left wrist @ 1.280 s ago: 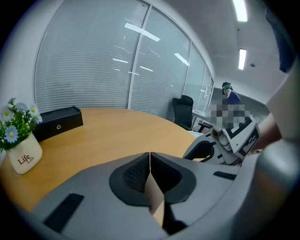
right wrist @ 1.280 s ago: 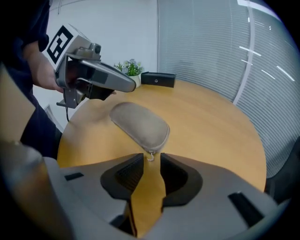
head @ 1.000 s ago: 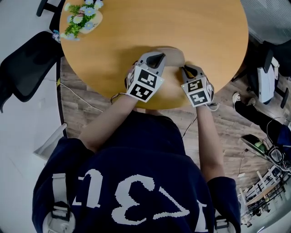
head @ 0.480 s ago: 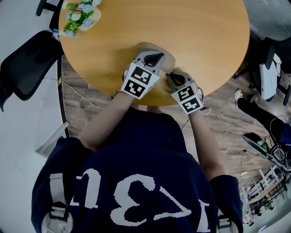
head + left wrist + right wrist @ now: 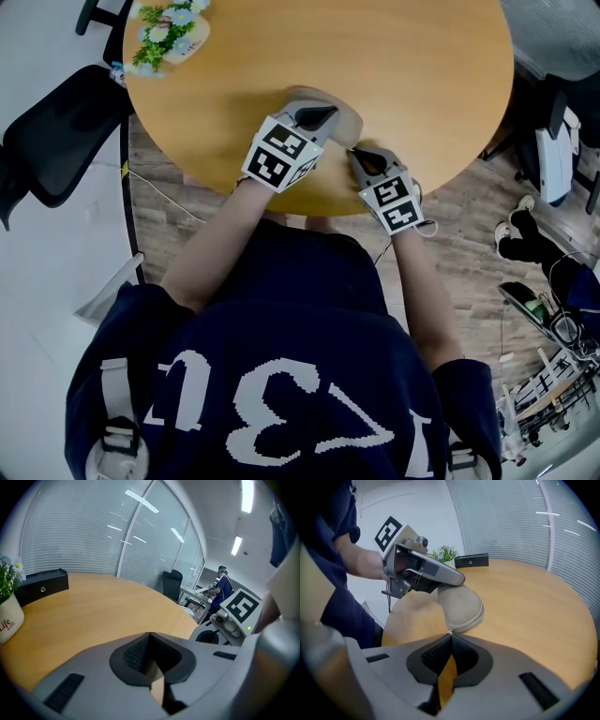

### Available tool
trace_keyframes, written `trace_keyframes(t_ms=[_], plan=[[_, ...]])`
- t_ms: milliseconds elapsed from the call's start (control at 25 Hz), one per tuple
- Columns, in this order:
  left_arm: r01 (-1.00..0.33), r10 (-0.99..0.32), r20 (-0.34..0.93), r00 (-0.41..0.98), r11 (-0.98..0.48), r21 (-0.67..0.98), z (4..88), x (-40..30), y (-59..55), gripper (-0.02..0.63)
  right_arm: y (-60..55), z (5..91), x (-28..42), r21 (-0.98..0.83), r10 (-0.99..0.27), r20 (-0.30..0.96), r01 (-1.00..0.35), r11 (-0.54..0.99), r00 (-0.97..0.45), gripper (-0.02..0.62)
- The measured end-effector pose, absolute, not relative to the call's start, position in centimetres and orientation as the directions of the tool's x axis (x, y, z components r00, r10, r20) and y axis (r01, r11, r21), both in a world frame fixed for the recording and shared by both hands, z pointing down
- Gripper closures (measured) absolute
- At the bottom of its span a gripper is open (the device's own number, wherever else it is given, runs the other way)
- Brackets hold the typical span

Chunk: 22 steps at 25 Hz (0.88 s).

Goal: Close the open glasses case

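On the near side of the counter: the glasses case (image 5: 461,606) lies flat on the round wooden counter (image 5: 394,66), close to the edge where the person stands.
Case: taupe and soft-looking, its upper half down on the lower, with a paler seam running round the rounded end that faces the right tool.
Left tool (image 5: 328,114): jaws together at the tips, nothing between them. Seen from the right gripper view, it lies across the top of the case at the end away from that camera, its tip resting on the fabric.
Right tool (image 5: 356,153): its jaws have just been closing and now meet at the tips. The tips sit right against the near end of the case, where a small pale tab (image 5: 449,631) shows on the seam. Whether the tab is nipped between them cannot be made out.
Tools to each other: side by side, near one another, the left over the case and the right at its end.
Far edge of the counter: a white pot of flowers (image 5: 169,33), with a black box (image 5: 471,560) just beside it, both well apart from the case.
Beside the counter: a black chair (image 5: 56,141) on the person's left.
Background: another person (image 5: 222,585) stands beyond the counter in the left gripper view.
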State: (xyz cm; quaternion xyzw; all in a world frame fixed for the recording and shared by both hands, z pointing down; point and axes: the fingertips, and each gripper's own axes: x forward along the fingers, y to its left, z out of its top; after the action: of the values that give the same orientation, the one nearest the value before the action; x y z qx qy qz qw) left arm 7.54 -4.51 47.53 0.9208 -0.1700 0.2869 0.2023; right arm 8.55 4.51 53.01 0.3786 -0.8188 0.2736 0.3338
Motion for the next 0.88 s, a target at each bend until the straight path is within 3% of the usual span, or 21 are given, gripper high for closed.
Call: trace_keyframes(t_ms=[600, 880], plan=[[-0.412, -0.188, 0.591, 0.784, -0.870, 0.270, 47.6, 7.5, -4.3, 0.591, 3.3, 52.3, 11.7, -0.234, -0.517, 0.711, -0.854, 0.464, -0.476, 0.571], [-0.411, -0.184, 0.591, 0.785, -0.869, 0.275, 47.4, 7.5, -4.3, 0.591, -0.9, 52.3, 13.2, -0.166, -0.508, 0.728, -0.837, 0.521, -0.461, 0.571]])
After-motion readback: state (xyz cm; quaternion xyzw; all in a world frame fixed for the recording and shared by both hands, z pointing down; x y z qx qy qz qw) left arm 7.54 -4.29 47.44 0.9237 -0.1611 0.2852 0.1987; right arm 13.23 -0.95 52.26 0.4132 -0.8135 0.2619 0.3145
